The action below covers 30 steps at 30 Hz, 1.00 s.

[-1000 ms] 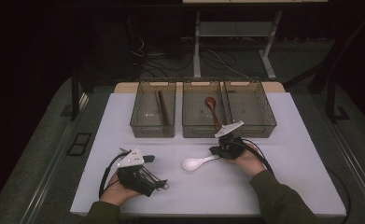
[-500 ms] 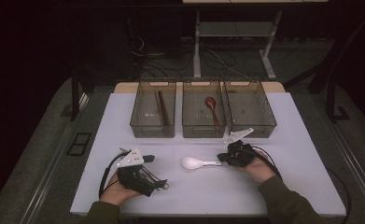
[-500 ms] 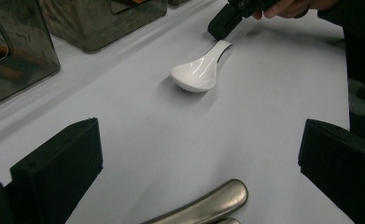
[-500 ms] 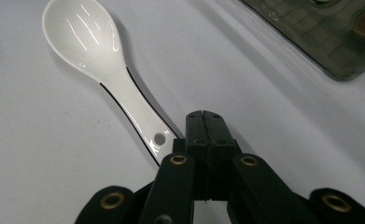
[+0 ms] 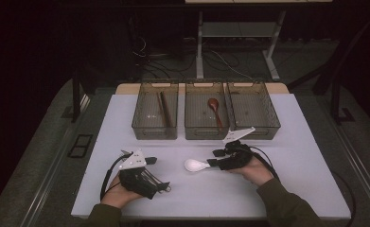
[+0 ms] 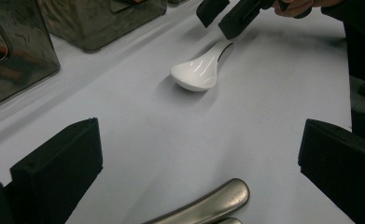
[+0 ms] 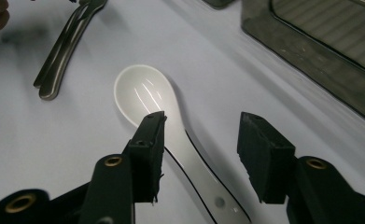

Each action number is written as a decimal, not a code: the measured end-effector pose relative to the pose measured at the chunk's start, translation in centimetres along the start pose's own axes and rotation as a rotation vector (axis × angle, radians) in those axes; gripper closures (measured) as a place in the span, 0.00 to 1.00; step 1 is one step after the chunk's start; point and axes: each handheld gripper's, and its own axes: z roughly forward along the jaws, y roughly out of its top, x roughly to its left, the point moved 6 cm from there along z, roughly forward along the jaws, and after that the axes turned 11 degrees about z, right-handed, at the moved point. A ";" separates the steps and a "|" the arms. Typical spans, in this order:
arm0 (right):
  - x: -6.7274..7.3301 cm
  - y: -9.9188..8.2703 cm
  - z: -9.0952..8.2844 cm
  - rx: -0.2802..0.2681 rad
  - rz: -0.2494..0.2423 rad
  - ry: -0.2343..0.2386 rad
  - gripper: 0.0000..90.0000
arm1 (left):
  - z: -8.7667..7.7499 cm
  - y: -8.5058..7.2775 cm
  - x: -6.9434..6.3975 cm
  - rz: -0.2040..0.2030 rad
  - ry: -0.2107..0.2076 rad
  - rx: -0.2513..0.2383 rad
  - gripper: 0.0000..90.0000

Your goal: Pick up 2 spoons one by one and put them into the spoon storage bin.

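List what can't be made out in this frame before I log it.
- White spoon: handle end cut off by the bottom edge, right gripper view.
- Metal cutlery: handles alone, rest cut off by the bottom edge, left gripper view; too small in the high view to tell what kind.
- Right bin: contents too dark, high view.
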 end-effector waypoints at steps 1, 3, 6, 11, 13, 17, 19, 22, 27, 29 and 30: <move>0.2 0.1 0.3 0.004 -0.003 0.007 0.56 | 0.0 0.0 0.0 0.000 -0.001 0.000 0.00; 0.7 0.2 1.0 0.013 -0.017 0.019 0.55 | 0.0 0.0 0.0 0.000 -0.001 0.000 0.00; 1.1 0.2 1.9 0.033 -0.032 0.029 0.54 | 0.0 0.0 0.0 0.000 -0.002 0.001 0.00; 1.4 0.3 3.0 0.044 -0.040 0.044 0.54 | 0.1 -0.1 0.0 0.002 -0.004 0.004 0.00; 1.6 0.3 3.3 0.048 -0.049 0.046 0.54 | 0.1 -0.1 0.0 0.002 -0.004 0.004 0.00; 1.8 0.0 4.0 0.058 -0.057 0.038 0.53 | 0.0 0.0 0.0 0.003 -0.003 0.004 0.00; 2.0 -0.2 4.1 0.063 -0.069 0.033 0.54 | 0.0 0.0 0.0 0.002 -0.003 0.003 0.00; 2.2 -0.3 4.0 0.069 -0.088 0.022 0.57 | 0.0 0.0 0.0 0.003 -0.003 0.003 0.00; 2.7 -0.7 4.0 0.072 -0.131 0.004 0.63 | 0.0 0.0 0.0 0.002 -0.003 0.001 0.00; 2.8 -0.8 3.9 0.079 -0.146 0.004 0.64 | 0.0 0.0 0.0 0.002 -0.003 0.002 0.00; 2.9 -0.8 3.9 0.080 -0.151 -0.002 0.66 | 0.0 0.0 0.0 0.002 -0.002 0.002 0.00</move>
